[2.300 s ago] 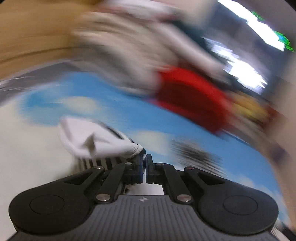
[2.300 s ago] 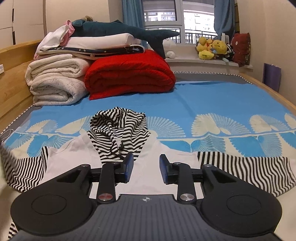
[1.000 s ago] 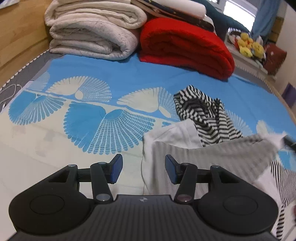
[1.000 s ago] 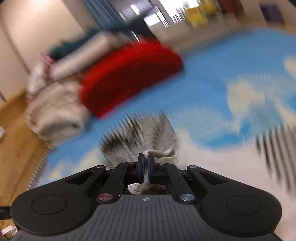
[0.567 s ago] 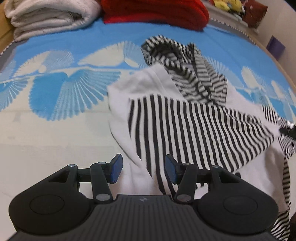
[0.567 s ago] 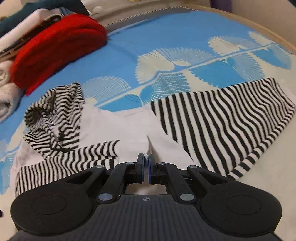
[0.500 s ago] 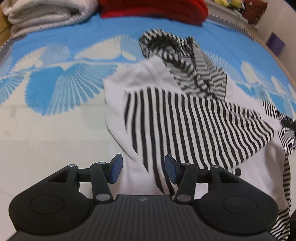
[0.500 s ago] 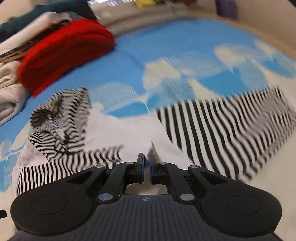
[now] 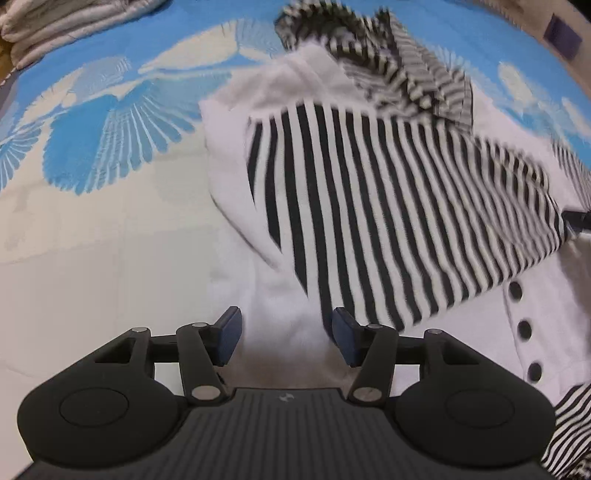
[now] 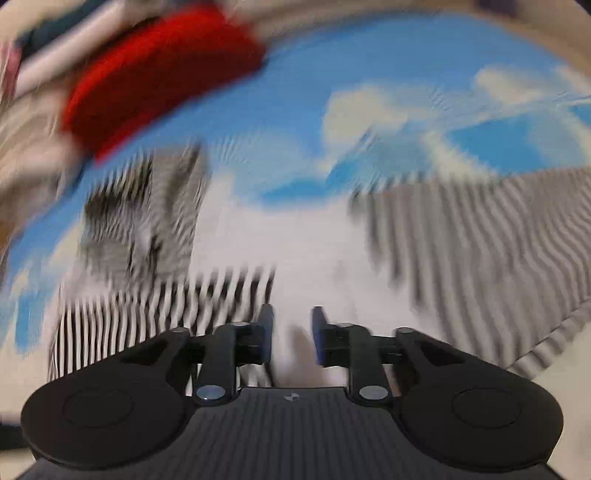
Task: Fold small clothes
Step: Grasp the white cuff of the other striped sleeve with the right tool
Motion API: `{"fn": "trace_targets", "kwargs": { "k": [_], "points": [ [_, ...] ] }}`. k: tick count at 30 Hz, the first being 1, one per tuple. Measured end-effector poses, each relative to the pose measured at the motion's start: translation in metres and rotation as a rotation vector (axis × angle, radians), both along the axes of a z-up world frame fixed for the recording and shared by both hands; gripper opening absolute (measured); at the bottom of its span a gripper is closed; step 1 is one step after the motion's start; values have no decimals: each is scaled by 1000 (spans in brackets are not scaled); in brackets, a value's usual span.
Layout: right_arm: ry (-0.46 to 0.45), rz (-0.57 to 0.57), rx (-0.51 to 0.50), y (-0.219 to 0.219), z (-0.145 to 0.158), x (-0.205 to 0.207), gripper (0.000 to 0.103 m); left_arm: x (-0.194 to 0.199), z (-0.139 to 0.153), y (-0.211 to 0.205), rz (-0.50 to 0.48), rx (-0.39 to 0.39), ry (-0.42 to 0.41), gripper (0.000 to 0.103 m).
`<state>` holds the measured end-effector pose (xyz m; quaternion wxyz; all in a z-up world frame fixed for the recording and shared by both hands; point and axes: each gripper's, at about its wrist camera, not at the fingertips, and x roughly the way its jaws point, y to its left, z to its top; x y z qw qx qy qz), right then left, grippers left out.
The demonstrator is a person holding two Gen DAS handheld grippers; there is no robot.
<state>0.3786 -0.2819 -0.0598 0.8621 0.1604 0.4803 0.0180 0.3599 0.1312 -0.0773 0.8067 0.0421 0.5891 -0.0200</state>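
Both tongs I hold spread and empty, the right gripper (image 10: 291, 334) just opened, the left gripper (image 9: 286, 339) at the hoodie's (image 9: 295, 295) near edge, its folded sleeve (image 9: 388, 206) slanting away rightward on the bed (image 9: 92, 240).

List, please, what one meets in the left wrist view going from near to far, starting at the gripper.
left gripper → white body of the garment → striped sleeve folded across it → striped hood
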Motion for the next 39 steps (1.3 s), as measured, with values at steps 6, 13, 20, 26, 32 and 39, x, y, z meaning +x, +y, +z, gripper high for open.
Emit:
{"fn": "trace_targets", "kwargs": {
  "k": [6,13,20,26,32,39],
  "points": [
    [32,97,-231,22,-3,-6,23,-10,3,-10,-71,53,-12,61],
    [-140,-31,-152,-18,66,-24,24,-24,68,-21,-58,96,-293,62],
    [-338,-115,-69,-69,159,-79,36,-63,157,-35,-48,-3,-473,66],
    [-385,-141,-137,-108,157,-127,41,-113,202,-44,-46,-61,-583,78],
    [-261,-288,-137,-153,107,-148,41,-124,141,-58,-12,-26,-482,80],
    [-212,-406,-112,-196,86,-148,41,-109,122,-81,-30,6,-429,72]
  ]
}}
